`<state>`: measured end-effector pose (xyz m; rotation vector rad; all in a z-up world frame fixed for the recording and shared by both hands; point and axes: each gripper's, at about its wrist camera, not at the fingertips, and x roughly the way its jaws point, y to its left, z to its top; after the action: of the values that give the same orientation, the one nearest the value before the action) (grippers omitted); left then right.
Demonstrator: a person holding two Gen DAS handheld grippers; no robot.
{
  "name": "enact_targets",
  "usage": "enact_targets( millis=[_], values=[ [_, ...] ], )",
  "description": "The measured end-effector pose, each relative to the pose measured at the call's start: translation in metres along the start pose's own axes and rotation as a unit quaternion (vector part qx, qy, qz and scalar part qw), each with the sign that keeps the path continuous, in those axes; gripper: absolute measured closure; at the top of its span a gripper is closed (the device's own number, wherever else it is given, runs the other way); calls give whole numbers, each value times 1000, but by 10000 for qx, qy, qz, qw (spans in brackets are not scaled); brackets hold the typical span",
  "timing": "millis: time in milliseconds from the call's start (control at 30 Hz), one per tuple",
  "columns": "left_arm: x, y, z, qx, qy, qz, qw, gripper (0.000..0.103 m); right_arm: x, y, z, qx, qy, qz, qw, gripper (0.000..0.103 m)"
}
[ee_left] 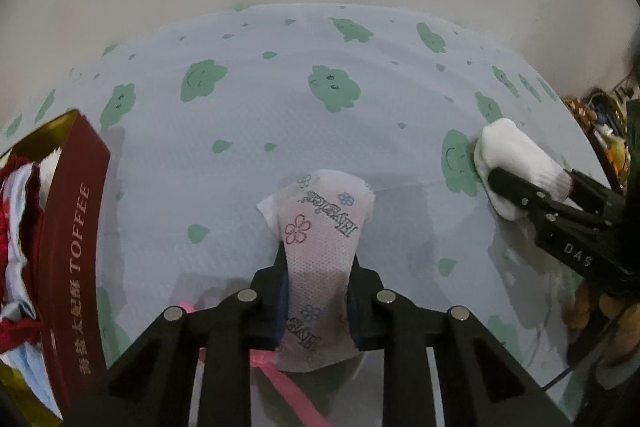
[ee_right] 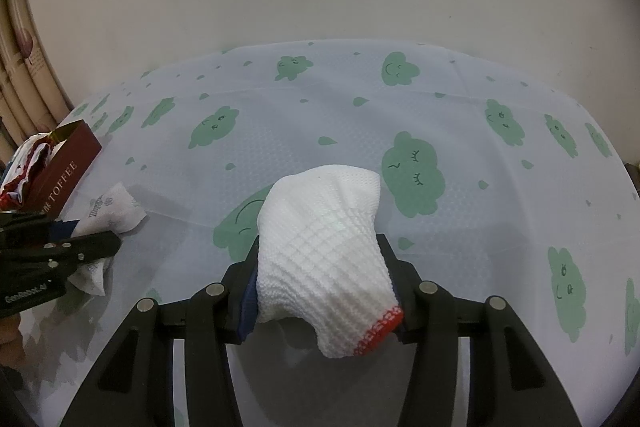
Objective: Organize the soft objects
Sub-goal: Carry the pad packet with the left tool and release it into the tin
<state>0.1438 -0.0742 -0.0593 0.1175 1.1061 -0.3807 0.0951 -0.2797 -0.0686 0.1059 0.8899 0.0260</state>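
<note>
At centre frame the left gripper pinches a limp, light flower-printed tissue packet mid-body, while the right gripper squeezes a soft white knitted glove; both look crushable, unlikely to slip.

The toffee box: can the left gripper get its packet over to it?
Probably yes. The left gripper grips the flowery packet, and only bare tablecloth separates it from the open toffee box.
</note>
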Motion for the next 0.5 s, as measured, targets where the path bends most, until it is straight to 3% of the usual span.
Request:
enact_targets(
  millis=[233, 500],
  values=[
    [-18, -1, -6, 39, -80, 43, 10000, 81, 0, 0, 0, -13, 8, -10, 10000, 53],
    [-68, 3, -6, 154, -627, 312, 9974, 82, 0, 1, 1, -27, 14, -17, 10000, 53]
  ],
)
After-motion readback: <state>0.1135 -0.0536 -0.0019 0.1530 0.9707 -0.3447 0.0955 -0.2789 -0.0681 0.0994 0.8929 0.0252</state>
